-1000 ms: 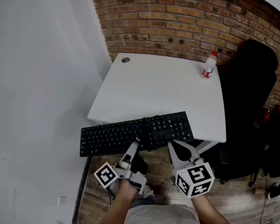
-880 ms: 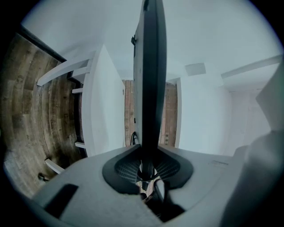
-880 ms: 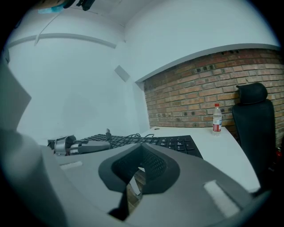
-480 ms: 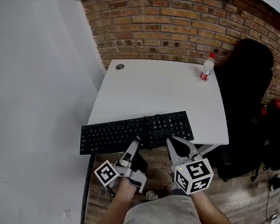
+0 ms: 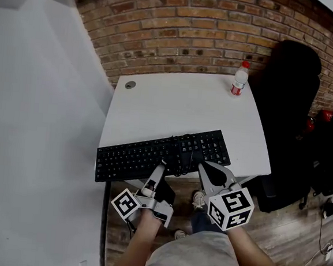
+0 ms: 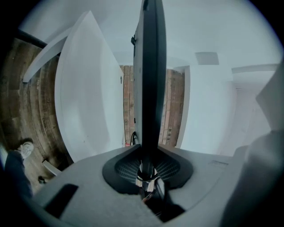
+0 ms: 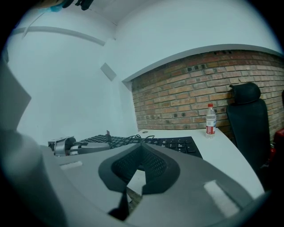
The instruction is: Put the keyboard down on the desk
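Keyboard (image 5: pixel 130 158), black, hung across the near edge of the white desk (image 5: pixel 180 105), left end jutting past the corner. The left gripper (image 5: pixel 161 169) was clamped on its near rim; the left gripper view, edge-on, showed a gap btwn keyboard and desk top. Just right, the right gripper (image 5: pixel 203 168) sat w/ jaws pressed together, nothing btwn them, tips at the rim. A bottle (image 5: pixel 238 79) stood at the far right corner, near a black chair (image 5: pixel 290 76).

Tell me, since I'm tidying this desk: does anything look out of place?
The black keyboard is skewed, its left end overhanging the white desk's front corner, its near edge clamped in the left gripper. Its cable lies bundled on the keys.
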Motion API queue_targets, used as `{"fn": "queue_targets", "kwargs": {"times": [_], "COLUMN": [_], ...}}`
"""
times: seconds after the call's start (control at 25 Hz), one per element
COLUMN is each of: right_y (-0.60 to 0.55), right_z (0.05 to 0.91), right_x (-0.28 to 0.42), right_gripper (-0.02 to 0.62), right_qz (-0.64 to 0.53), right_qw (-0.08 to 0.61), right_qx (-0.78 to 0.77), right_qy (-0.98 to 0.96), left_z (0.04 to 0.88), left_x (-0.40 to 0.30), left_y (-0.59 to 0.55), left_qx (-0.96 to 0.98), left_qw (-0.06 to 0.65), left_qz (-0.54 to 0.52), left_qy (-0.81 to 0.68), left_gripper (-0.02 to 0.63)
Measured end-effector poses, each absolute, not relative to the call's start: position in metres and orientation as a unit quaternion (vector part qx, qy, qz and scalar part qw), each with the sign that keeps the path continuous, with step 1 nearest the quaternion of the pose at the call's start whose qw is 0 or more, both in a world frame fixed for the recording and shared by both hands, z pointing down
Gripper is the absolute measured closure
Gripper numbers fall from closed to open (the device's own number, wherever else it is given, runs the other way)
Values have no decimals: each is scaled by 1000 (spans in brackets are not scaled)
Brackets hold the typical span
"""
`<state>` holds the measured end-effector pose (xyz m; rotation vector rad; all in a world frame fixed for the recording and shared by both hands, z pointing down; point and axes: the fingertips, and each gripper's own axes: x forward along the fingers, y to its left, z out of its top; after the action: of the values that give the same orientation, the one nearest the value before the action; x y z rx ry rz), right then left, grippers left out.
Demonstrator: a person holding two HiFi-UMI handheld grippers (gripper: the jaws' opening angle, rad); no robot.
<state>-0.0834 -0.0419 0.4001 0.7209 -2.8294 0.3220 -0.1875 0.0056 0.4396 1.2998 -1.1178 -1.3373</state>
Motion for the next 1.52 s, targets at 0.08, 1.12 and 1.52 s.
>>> {"fn": "queue_targets", "kwargs": {"times": [0.08, 1.12, 1.52], "right_y": [-56, -235, -268], "right_z": [404, 445, 466], "right_x": [-85, -102, -110], "right_gripper": [588, 588, 588], "right_qz": [112, 135, 144], "right_qw": [100, 141, 155], "right_qx": [248, 266, 257], "right_qy": [-957, -944, -943], "left_z": [442, 502, 526], "left_x": [-189, -207, -214], "left_y": [-9, -185, -215], "left_qx": [536, 534, 528], "left_qw": [467, 514, 524], "left_qz": [-539, -505, -496], "left_qy": [-452, -442, -448], "left_gripper": [537, 536, 535]}}
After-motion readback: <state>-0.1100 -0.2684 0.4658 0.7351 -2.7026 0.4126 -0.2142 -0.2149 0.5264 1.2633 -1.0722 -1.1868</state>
